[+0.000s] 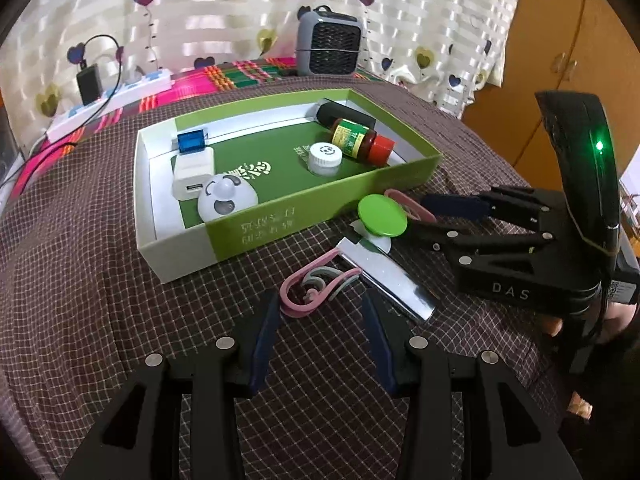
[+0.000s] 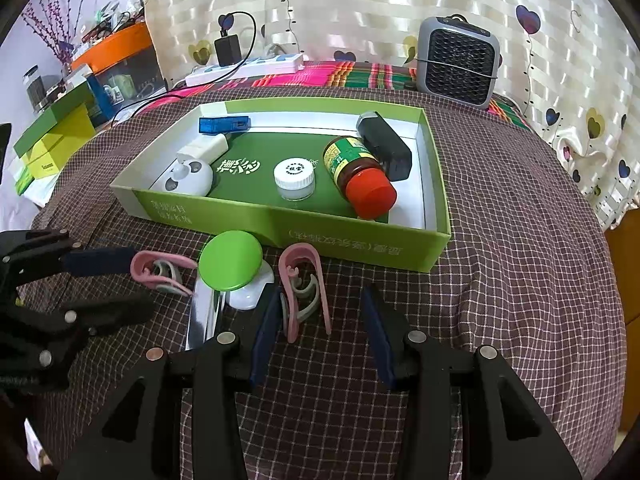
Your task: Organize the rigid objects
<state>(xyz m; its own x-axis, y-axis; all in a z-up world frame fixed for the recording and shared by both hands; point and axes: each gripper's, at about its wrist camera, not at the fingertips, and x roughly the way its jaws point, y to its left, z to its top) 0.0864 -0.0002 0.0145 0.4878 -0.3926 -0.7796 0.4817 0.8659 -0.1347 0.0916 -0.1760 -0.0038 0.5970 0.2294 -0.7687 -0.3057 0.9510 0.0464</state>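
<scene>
Green box sits open on the checked cloth, white inside w/ a green floor. In it: red-capped brown bottle lying on its side, small white jar upright beside it, black block behind the bottle, blue block at the far wall, white charger and a round white panda-face gadget near the left end.

Outside, just in front of the box: green round-topped white piece touching a shiny silver bar, plus 2 pink-and-grey clips. One clip lies between the right claw's fingers; claw is released, pads apart, left pad at the clip's edge, no squeeze seen. Other clip lies just ahead of the left claw, also released, nothing gripped, tips just short of the clip. Grey fan heater and a power strip stand well behind the box.
</scene>
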